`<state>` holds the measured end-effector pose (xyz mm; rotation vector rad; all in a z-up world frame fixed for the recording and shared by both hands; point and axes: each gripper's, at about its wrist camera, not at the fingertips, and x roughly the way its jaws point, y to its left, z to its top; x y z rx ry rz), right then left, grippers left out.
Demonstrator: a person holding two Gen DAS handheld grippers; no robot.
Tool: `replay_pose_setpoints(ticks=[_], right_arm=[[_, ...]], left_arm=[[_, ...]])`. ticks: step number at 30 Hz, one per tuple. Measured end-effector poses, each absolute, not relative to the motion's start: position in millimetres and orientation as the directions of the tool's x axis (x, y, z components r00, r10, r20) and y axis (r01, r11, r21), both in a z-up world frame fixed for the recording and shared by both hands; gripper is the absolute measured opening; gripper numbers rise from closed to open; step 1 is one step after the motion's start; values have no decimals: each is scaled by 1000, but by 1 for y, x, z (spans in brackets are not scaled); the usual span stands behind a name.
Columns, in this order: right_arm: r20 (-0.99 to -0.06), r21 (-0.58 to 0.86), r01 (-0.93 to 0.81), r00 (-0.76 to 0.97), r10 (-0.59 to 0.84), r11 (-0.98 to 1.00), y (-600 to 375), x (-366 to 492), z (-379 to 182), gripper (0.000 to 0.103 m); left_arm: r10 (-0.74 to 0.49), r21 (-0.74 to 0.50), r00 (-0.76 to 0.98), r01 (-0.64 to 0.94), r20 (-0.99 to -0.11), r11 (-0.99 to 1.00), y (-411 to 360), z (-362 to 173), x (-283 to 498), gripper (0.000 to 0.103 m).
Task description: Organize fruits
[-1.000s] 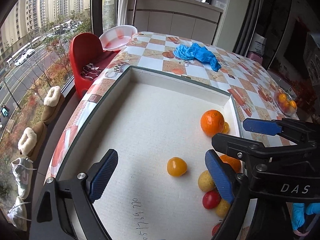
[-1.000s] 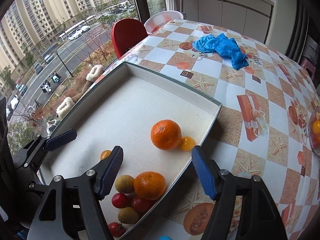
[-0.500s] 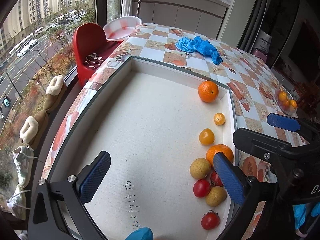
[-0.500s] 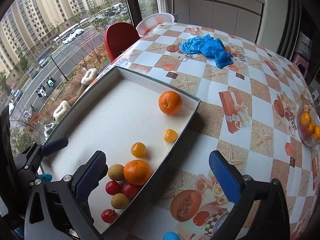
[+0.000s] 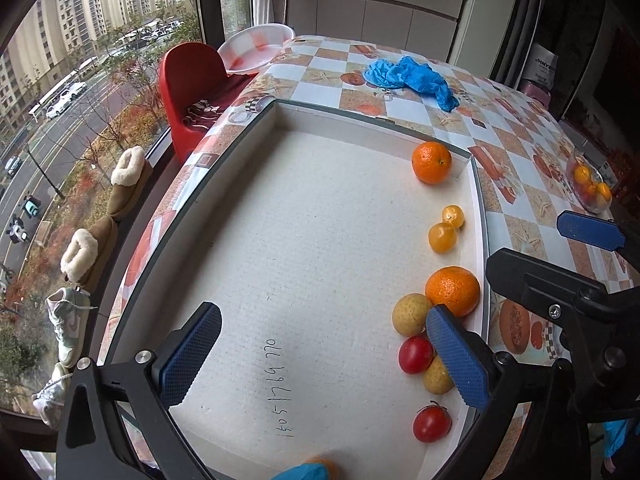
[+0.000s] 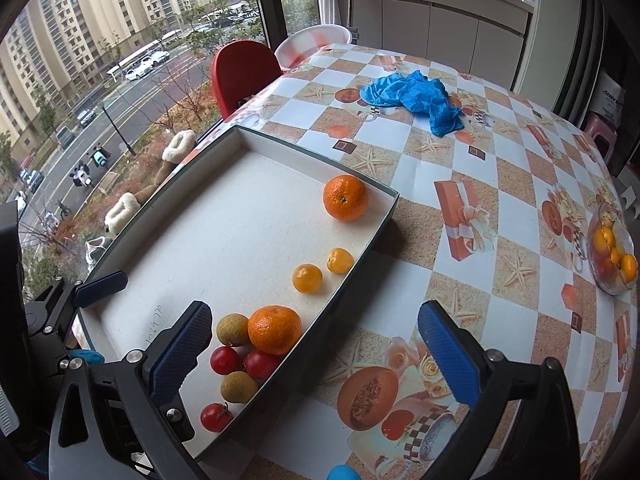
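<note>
A shallow white tray (image 5: 256,128) lies on the table. Fruit lines its right wall: an orange (image 5: 431,162) in the far corner, two small yellow fruits (image 5: 442,237), a second orange (image 5: 452,290), two tan fruits (image 5: 412,314) and red tomatoes (image 5: 416,354). My left gripper (image 5: 322,320) hangs open over the tray's bare floor, its right pad (image 5: 456,356) just in front of the pile. My right gripper (image 6: 314,316) is open too and straddles the tray's right rim (image 6: 352,272). Neither holds anything.
Blue gloves (image 6: 412,96) lie crumpled at the table's far side. A glass bowl of fruit (image 6: 612,256) stands at the right edge. A red chair (image 5: 188,80) and a white basin (image 5: 256,46) sit by the window. A blue-gloved fingertip (image 5: 308,472) shows at the bottom.
Both pairs of jaws have spread wider and both views have drawn back from the fruit. The far orange now lies deeper in the corner, apart from the small yellow fruit it touched.
</note>
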<state>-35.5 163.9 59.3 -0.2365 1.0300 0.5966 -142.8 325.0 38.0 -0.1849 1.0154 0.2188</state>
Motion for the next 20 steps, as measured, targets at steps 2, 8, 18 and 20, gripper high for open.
replay_pose_setpoints(ticks=[2,8,18,20], right_arm=[[-857,84,-574,375,353,814,165,-37,59,103],[-855,79,-588,376,358,805,166,-43,61,103],[-848,91,-592,376,374,801,164,-46,65,103],[-846,93,-593,376,378,800,162,-47,66,103]], left_arm=[[99,-46,508,-267,-856,963,324,39,-143,103],[103,-40,500,-267,-860,963,323,39,-143,103],[123,-20,493,-274,-861,961,319,41,-146,103],[135,-11,513,-271,-848,962,317,43,-149,103]])
